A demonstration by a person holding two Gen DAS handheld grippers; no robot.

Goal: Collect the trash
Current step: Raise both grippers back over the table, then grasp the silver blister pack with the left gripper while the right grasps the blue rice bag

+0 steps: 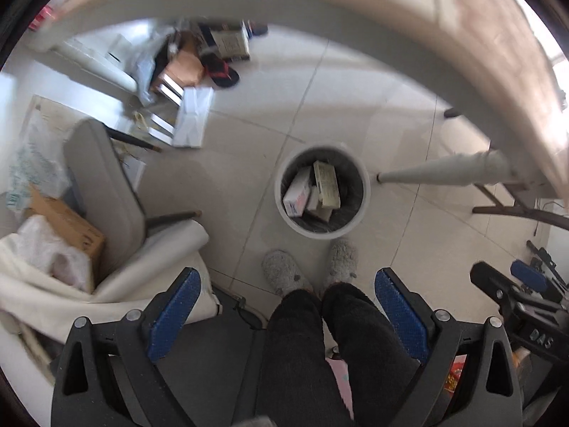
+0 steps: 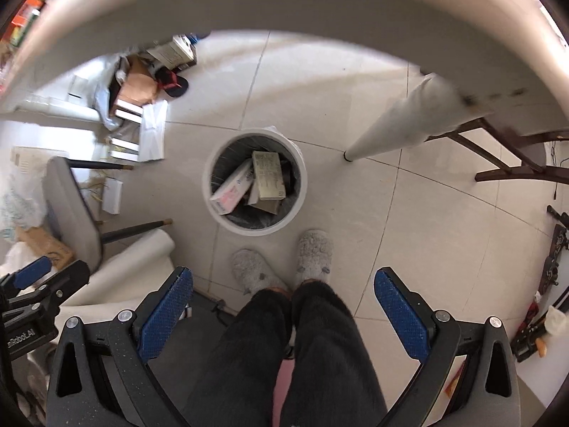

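Observation:
A round white trash bin with a dark liner stands on the tiled floor just beyond the person's feet. Inside it lie several cardboard boxes. Both cameras look straight down at it. My left gripper is open with nothing between its blue pads, high above the floor. My right gripper is open too and holds nothing. The right gripper shows at the right edge of the left wrist view, the left gripper at the left edge of the right wrist view.
The person's dark trouser legs and grey slippers fill the space below the grippers. A white table edge arcs overhead, its leg right of the bin. A grey chair, cardboard box and clutter of boxes and papers lie left.

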